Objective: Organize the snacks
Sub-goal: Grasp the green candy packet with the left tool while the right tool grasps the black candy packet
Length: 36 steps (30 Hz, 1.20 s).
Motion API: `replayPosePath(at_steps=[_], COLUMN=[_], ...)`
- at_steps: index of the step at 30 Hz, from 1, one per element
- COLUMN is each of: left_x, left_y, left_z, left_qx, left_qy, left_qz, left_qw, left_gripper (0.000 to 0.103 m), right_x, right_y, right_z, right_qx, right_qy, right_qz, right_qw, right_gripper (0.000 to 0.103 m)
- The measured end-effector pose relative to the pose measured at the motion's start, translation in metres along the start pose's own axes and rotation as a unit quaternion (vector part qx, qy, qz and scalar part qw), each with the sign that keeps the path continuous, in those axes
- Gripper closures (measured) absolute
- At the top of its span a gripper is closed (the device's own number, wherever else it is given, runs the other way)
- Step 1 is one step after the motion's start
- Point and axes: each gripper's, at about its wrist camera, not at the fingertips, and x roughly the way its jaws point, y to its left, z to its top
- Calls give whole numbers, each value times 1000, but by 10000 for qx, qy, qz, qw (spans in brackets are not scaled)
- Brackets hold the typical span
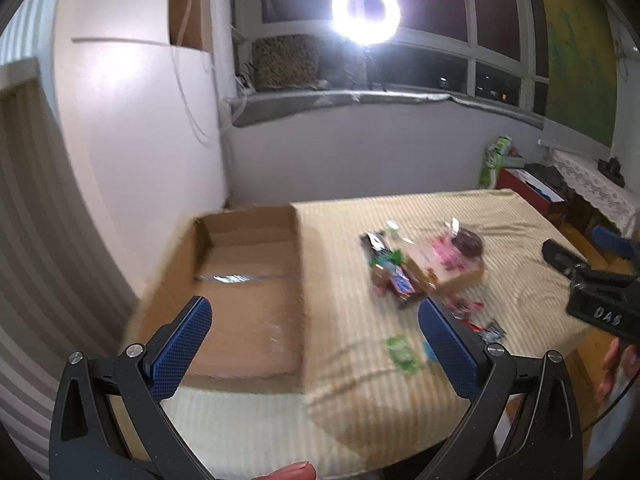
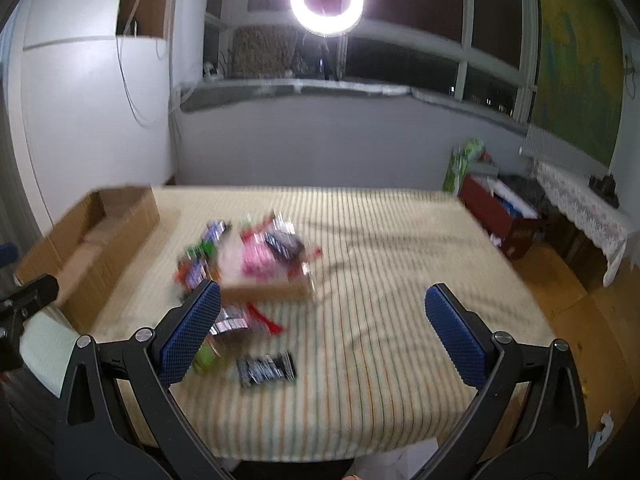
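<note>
A blurred heap of snack packets lies mid-table around a small cardboard tray holding pink and dark packs. A green packet and red ones lie nearer. A big empty cardboard box sits at the table's left. My left gripper hovers open above the box's near right corner, holding nothing. In the right wrist view the heap, tray, a dark packet and the box show. My right gripper is open and empty, above the table right of the heap.
A striped cream cloth covers the table. The other gripper's black body and a hand show at the right. A ring light glares from the windowsill. A red box and a lace-covered cabinet stand right of the table.
</note>
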Motion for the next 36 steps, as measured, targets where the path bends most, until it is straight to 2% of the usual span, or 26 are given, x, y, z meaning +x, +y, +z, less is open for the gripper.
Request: replayPosePath(at_steps=[2,6,10,13,25,36], left_x=[13,42,60,65,88,111], left_y=[-10,-37,-48,-51,-51,-47], left_z=[-12,-47,-71,-78,-81,-71], left_qx=[-4,221,304,318,288,356], left_qy=[208,760,1097,1220,1332,1053], left_qz=[-211,-353,-386,-399,-426,-768], left_qw=[9996,9962,9928,9912,9898,9908], left_gripper=[0,0,0,0,0,0], right_x=[10,24,31,37,67,86], right_y=[-4,-9,-7,-5,9,15], right_z=[-20,-56,-81,-87,-75,-66], right_qx=[31,88,40,3,-171,-436], right_qy=[220,552,667,687,657,427], right_qz=[-17,63,191,270,520,876], right_qw=[9998,9984,9976,9973,9963,9943], right_gripper=[0,0,0,0,0,0])
